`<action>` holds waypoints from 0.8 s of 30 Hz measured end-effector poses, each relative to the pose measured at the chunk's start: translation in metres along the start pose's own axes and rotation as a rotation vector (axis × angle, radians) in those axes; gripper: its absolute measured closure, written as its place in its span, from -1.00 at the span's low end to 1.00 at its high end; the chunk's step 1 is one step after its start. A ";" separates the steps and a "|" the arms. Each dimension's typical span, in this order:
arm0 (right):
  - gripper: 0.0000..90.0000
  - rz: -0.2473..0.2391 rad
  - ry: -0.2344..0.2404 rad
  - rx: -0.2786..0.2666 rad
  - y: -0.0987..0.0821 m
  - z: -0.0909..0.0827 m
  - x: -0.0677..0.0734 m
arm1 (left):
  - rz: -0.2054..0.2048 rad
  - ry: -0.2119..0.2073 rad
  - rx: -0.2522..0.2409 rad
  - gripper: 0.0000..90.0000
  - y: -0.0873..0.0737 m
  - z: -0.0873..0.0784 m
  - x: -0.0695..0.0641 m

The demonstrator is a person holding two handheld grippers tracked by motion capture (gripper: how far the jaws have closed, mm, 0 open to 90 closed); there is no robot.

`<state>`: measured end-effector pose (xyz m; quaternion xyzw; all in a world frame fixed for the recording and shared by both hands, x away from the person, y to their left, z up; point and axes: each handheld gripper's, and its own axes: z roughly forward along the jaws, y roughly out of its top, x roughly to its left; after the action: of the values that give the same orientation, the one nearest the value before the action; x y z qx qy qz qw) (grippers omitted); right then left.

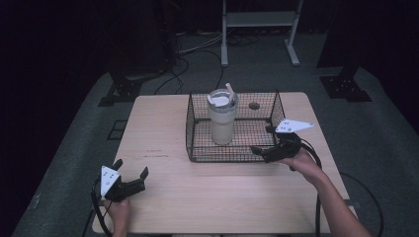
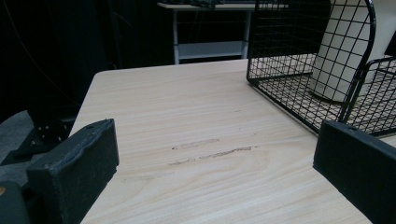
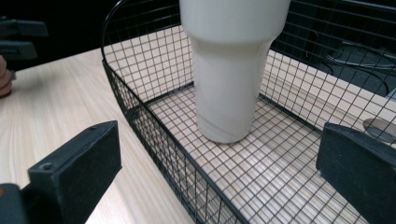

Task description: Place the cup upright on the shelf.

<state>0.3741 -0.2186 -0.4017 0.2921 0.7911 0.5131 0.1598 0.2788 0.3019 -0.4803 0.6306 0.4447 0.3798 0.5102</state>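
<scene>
High view: one tall cream tumbler with a lid and straw [image 1: 222,118] stands upright inside one black wire-mesh basket [image 1: 197,148], towards the basket's left half, on one pale wooden desk [image 1: 163,143]. The right tongs [image 1: 269,140] hover at the basket's near right corner, jaws apart and empty, pointing towards the tumbler. The left tongs [image 1: 131,168] rest low over the desk's near left part, well apart from the basket, jaws apart, holding nothing. Two tongs, one tumbler and one basket in all; a round hole [image 1: 254,105] shows in the desk behind the basket.

Left gripper view: the two black jaws stand wide, with bare desk [image 2: 196,140] between them; the basket [image 2: 299,70] and the tumbler's lower body [image 2: 334,60] lie ahead to the right. This hand looks idle; it could steady the basket's rim if the lift drags it.

Right gripper view: the jaws are spread, looking over the basket's near wall [image 3: 154,140] down at the tumbler's narrow base section [image 3: 229,88], which stands on the mesh floor. The step looks like a reach to grasp the tumbler. To do it well, I would clear the wire rim first, then come in level, centre the narrow lower section between the pads, and close squarely so the tall cup does not tip; the wider top would likely slip.
</scene>
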 end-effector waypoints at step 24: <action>-1.00 0.016 -0.022 0.012 -0.030 -0.031 0.002 | 0.009 0.006 0.003 -1.00 0.000 0.002 -0.001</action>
<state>0.3465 -0.2479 -0.4155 0.3052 0.7900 0.5062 0.1628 0.2799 0.3002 -0.4803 0.6324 0.4439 0.3832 0.5063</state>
